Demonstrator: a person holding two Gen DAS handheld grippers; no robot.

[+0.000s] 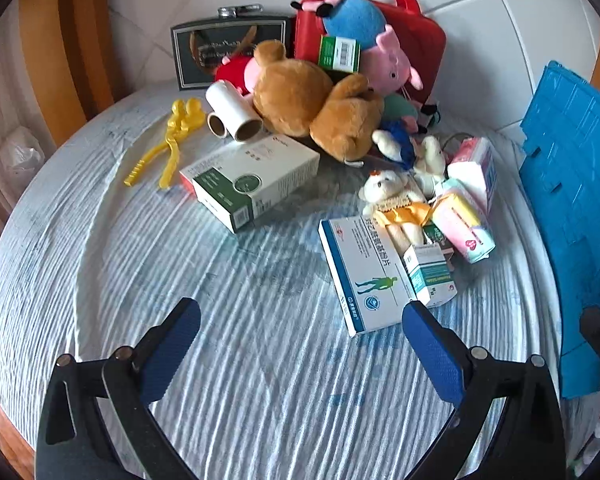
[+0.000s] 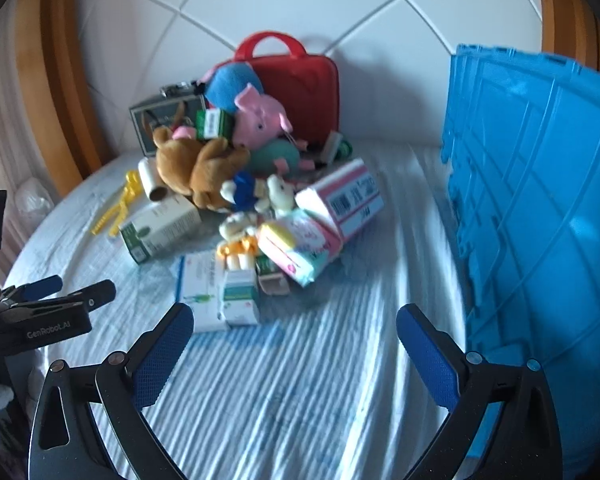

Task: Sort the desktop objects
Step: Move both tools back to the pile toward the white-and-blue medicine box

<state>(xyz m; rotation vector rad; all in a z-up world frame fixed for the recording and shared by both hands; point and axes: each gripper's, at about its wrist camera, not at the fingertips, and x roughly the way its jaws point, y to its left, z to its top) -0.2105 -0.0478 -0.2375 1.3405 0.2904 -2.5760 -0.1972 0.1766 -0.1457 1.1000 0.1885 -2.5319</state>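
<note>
A heap of boxes and plush toys, with a brown bear point(image 1: 296, 100) on it, is lying at the far middle of the striped table point(image 1: 240, 360), a blue crate point(image 2: 540, 208) standing to its right. The left claw point(image 1: 300, 344) and right claw point(image 2: 294, 352) are hovering near, both spread apart and empty.

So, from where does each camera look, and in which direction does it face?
Left wrist: sits on the left hand-held gripper, looks forward over the striped cloth at the pile; both own fingers show, wide apart.
Right wrist: sits on the right hand-held gripper, looks the same way from further right, beside the blue crate; own fingers wide apart, the left hand-held gripper at its left edge.
Shared: the red case, brown teddy, boxes and crate.
</note>
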